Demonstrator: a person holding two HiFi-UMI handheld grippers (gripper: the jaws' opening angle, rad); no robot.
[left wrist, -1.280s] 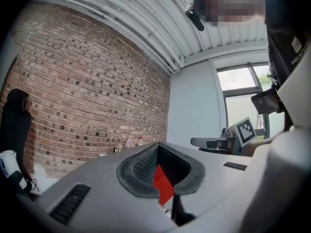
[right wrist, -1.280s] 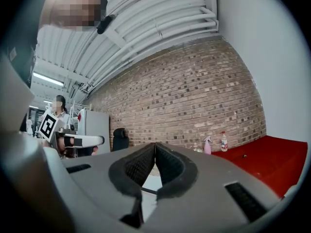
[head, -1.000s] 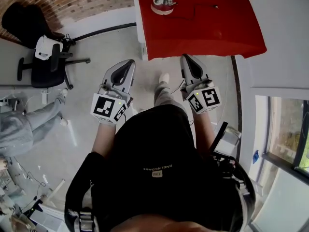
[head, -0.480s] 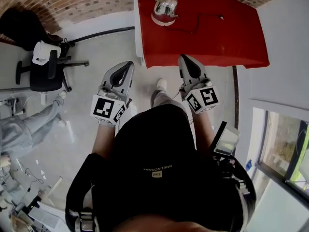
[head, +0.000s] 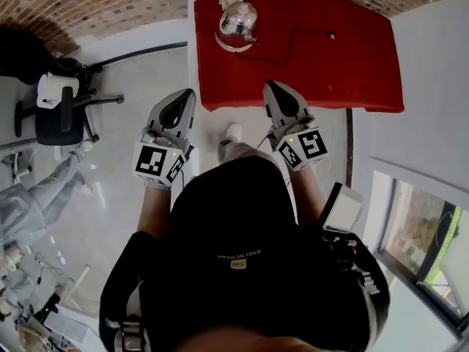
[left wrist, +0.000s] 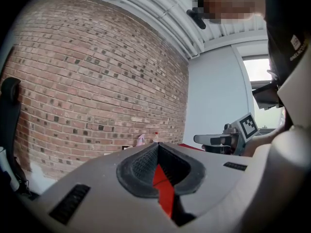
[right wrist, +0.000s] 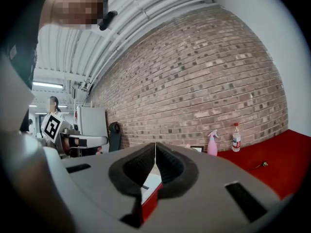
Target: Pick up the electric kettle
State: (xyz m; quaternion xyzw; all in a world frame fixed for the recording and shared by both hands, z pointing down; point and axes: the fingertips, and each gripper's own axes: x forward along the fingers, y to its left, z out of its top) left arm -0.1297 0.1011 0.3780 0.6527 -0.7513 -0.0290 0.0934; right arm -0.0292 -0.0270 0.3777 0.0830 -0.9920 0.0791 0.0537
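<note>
Filling the upper middle of the head view, a red table (head: pixel 337 57) stands against a brick wall (head: pixel 110 2), with grey floor (head: pixel 139 72) to its left. Below it, at the frame's centre, the person's torso in a black shirt (head: pixel 227 226) takes up most of the lower half. Both forearms reach up-frame from it, side by side and roughly parallel, each hand holding a gripper close to level. The left gripper (head: pixel 185 96) points at the floor just left of the table's near corner. The right gripper (head: pixel 271 86) has its tip at the table's near edge. In each gripper's own view the jaws are pressed together with nothing between them: left gripper (left wrist: pixel 156 147), right gripper (right wrist: pixel 155 149).

The kettle (head: pixel 236 25), shiny metal, sits on the table's upper left part, near the far corner and well apart from both grippers. A dark cord (head: pixel 293 39) runs right from it across the red top. A pink spray bottle (right wrist: pixel 212 143) and a clear bottle (right wrist: pixel 236 137) stand at the table's far edge by the wall.
</note>
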